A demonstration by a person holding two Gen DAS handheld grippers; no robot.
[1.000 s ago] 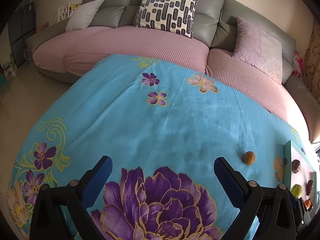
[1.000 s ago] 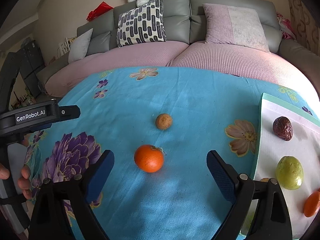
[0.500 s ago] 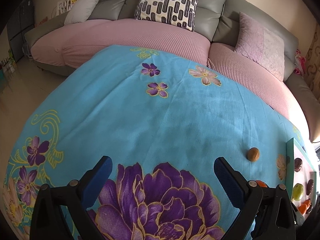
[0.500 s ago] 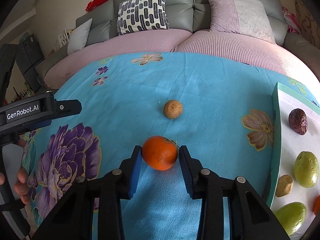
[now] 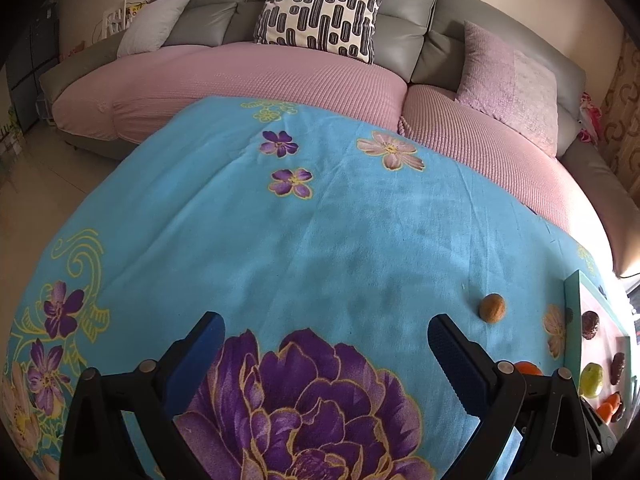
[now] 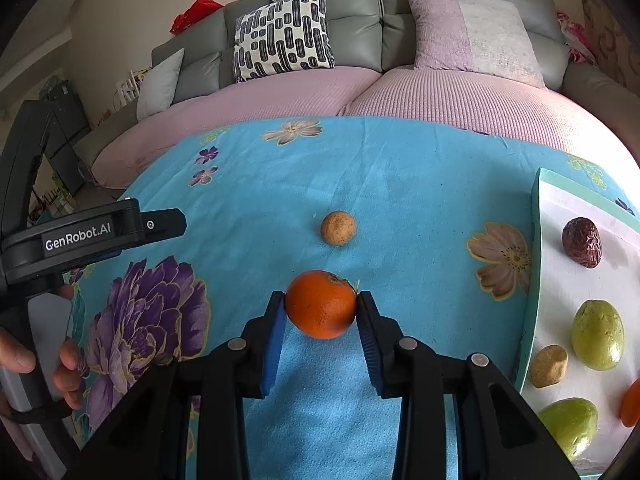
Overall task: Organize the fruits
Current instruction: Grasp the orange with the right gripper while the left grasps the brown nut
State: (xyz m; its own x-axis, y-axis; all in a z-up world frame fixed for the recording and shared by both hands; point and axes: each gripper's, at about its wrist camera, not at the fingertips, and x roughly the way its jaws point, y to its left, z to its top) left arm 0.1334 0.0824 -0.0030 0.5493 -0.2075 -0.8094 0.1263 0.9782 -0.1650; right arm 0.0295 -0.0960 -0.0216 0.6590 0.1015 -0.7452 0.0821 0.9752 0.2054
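Note:
An orange (image 6: 321, 304) sits between the blue pads of my right gripper (image 6: 321, 308), which is shut on it just above the turquoise flowered cloth (image 6: 400, 184). A small tan round fruit (image 6: 338, 228) lies on the cloth just beyond it. The same tan fruit (image 5: 492, 308) shows in the left wrist view, and a sliver of the orange (image 5: 528, 368) peeks past my finger there. My left gripper (image 5: 324, 344) stands open over a purple flower print with nothing between its fingers. A white tray (image 6: 560, 280) with a teal rim at the right holds several fruits.
On the tray lie a dark red date (image 6: 581, 242), two green fruits (image 6: 597, 334), a tan fruit (image 6: 548, 365) and an orange piece (image 6: 632, 404). A pink and grey sofa (image 6: 400, 92) with cushions runs along the far side. A hand (image 6: 66, 376) holds the left gripper's handle.
My right gripper has closed fully onto the orange and lifted it slightly. The left gripper has drifted a little and stays open.

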